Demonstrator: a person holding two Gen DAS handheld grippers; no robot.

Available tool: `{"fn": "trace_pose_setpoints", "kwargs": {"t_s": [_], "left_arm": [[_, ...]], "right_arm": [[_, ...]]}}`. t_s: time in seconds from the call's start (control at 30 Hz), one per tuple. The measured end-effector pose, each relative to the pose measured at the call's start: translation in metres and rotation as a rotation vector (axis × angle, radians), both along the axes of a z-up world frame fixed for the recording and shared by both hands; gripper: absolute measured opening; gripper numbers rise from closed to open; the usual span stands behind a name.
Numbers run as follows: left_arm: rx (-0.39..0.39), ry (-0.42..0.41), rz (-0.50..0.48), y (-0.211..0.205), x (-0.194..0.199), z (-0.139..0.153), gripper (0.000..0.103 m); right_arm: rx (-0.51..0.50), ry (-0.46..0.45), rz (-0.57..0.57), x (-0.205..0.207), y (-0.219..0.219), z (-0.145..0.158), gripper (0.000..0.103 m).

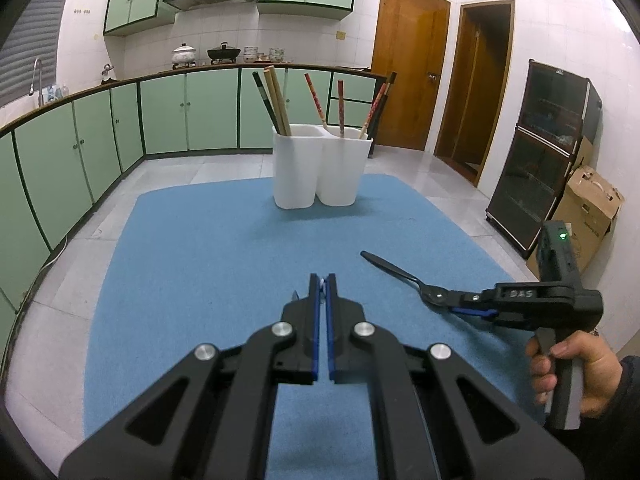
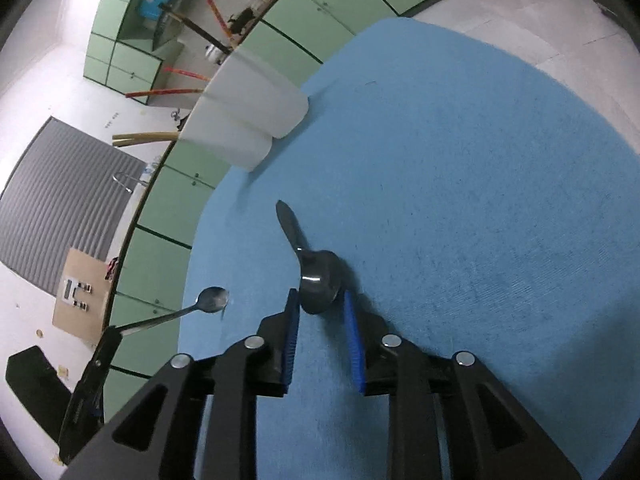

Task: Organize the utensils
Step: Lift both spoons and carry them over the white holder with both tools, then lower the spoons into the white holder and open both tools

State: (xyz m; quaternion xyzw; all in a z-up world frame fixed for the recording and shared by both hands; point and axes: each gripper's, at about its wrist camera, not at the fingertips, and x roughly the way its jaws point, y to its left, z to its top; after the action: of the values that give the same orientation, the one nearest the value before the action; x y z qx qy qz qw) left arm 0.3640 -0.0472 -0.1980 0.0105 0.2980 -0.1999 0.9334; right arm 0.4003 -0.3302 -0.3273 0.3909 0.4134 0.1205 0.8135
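Left claw (image 1: 323,280) pressed together on a silver spoon (image 2: 208,302), handle pinched edge-on between the blue pads, bowl jutting out free above the edge of the blue mat (image 1: 208,264). Right claw (image 2: 320,302) pinching a dark spoon (image 2: 318,280) by its bowl, handle pointing toward 11 o'clock in the right wrist view, lifted clear of the mat. White twin-compartment holder (image 1: 320,168) standing upright at 12 o'clock on the mat's far end, well apart from both claws, chopsticks (image 1: 276,100) leaning in both compartments.
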Motion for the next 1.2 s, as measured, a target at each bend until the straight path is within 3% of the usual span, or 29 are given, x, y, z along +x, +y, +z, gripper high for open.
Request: {"fn": "trace_pose_setpoints", "kwargs": {"t_s": [0.1,0.27,0.47,0.6,0.93,1.2], "left_arm": [[0.001,0.0,-0.003,0.0,0.001,-0.001,0.002],[0.003,-0.006,-0.007,0.001,0.002,0.002,0.002],[-0.006,-0.02,-0.024,0.0,0.009,0.016,0.002],[-0.014,-0.035,-0.034,0.0,0.017,0.03,0.001],[-0.033,-0.069,-0.071,-0.007,0.038,0.063,0.001],[-0.056,-0.153,-0.104,-0.019,0.077,0.126,0.001]], "right_arm": [[-0.062,-0.036,0.005,0.001,0.006,0.008,0.006],[-0.227,-0.137,0.038,0.003,0.007,0.046,0.005],[-0.484,-0.237,0.157,0.013,0.017,0.113,0.005],[-0.604,-0.29,0.231,0.024,0.024,0.155,0.005],[-0.805,-0.381,0.351,0.043,0.047,0.215,0.005],[-0.892,-0.427,0.351,0.083,0.049,0.266,0.005]]}}
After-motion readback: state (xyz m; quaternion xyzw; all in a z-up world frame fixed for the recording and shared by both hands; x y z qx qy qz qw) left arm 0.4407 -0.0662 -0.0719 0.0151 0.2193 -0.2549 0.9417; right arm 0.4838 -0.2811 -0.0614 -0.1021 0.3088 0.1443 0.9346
